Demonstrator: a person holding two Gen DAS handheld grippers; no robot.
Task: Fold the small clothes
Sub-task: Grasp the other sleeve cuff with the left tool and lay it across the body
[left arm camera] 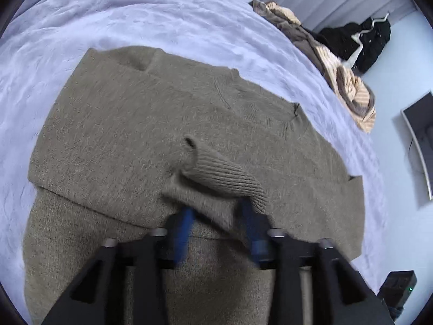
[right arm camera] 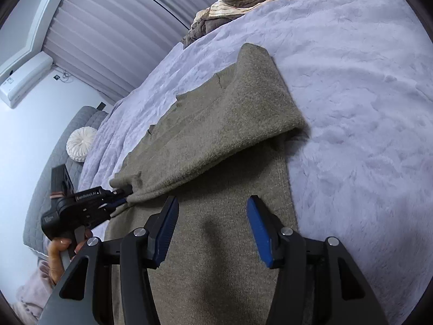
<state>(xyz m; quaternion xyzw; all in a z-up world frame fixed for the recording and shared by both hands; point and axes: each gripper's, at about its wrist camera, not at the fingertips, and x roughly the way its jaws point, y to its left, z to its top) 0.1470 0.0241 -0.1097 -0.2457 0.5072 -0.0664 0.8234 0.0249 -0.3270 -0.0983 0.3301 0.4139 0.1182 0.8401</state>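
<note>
Lying spread on the lavender bed (right arm camera: 351, 108), the taupe sweater (left arm camera: 135, 135) is stretching out ahead of and beneath both tools, one sleeve already crossing its body. The left tool (left arm camera: 216, 214) is standing part-spread with the ribbed cuff (left arm camera: 230, 178) draped between its blue pads, though whether they are still pinching the knit I cannot tell. The right tool (right arm camera: 213, 216) is hovering spread and empty above the lower body; laying the cuff flat and square before letting go seems wise, while smoothing any ridge.
</note>
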